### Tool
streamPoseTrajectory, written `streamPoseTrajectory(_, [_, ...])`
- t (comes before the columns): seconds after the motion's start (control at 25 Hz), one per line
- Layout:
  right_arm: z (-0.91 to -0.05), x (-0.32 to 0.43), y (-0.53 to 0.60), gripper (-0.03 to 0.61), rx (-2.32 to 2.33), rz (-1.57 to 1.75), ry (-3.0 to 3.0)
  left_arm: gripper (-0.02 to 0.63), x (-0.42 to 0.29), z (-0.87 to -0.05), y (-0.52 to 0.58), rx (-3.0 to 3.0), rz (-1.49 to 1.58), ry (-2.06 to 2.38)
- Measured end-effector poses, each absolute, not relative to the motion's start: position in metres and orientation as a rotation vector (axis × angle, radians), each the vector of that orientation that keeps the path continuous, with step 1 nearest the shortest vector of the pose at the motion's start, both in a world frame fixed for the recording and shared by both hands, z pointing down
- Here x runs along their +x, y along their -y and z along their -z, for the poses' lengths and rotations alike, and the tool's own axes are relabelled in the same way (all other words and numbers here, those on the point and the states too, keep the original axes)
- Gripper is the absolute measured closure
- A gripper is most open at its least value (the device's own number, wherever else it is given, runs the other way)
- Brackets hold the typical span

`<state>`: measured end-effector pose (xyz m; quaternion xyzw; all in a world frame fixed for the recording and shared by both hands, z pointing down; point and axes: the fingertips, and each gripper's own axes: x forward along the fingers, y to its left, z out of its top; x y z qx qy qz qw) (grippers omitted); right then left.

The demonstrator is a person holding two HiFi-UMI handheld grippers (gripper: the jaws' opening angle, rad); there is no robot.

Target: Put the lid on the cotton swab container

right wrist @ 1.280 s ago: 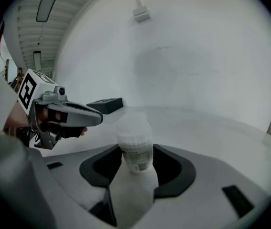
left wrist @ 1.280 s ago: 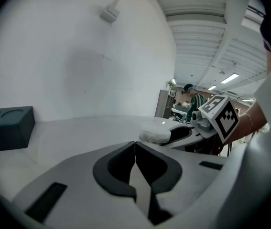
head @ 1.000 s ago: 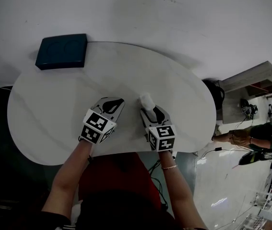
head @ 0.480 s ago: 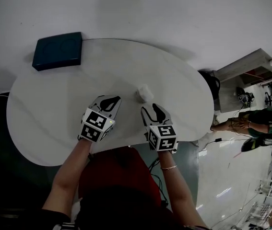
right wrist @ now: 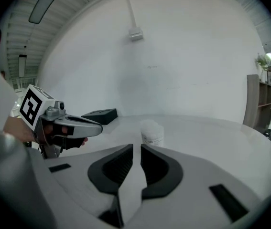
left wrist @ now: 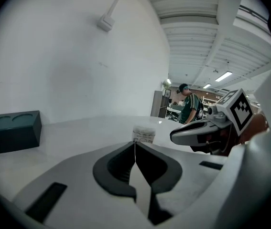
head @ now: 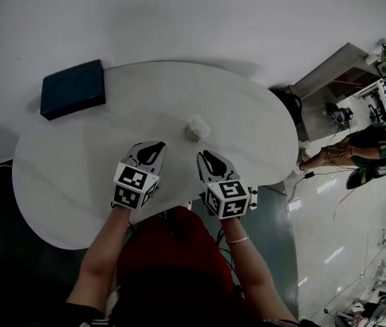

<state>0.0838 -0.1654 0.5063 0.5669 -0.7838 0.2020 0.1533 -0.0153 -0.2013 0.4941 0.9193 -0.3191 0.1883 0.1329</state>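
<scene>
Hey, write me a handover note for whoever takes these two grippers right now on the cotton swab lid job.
Left gripper: shut, empty.
Right gripper: jaws have just been closing to a narrow gap, nothing between them.
Cotton swab container: upright on the white table, just ahead of both grippers, touched by neither.
Done: the lid looks to be on.
Left: probably only a check that it sits flush.

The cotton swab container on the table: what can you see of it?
The cotton swab container is a small, pale, translucent-looking plastic tub with a printed label on its side and a whitish lid apparently on top. It stands upright near the middle of the white table, alone; nothing touches it but the tabletop.
</scene>
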Motion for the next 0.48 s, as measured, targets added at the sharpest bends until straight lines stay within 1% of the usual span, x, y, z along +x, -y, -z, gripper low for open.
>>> streamPoseTrajectory(0.08, [-0.502,0.082,0.160,0.536,1.665,-0.575,2.248,0.589,-0.017,-0.493,0.198,2.670,-0.546,0.920])
streamPoseTrajectory(0.24, [-0.493,0.078,0.145,0.563,1.718,-0.566,2.253,0.589,-0.018,-0.491,0.188,2.682,-0.541,0.899])
streamPoseTrajectory(0.48, [-0.486,0.075,0.127,0.563,1.757,-0.563,2.249,0.589,-0.015,-0.483,0.177,2.697,-0.511,0.896])
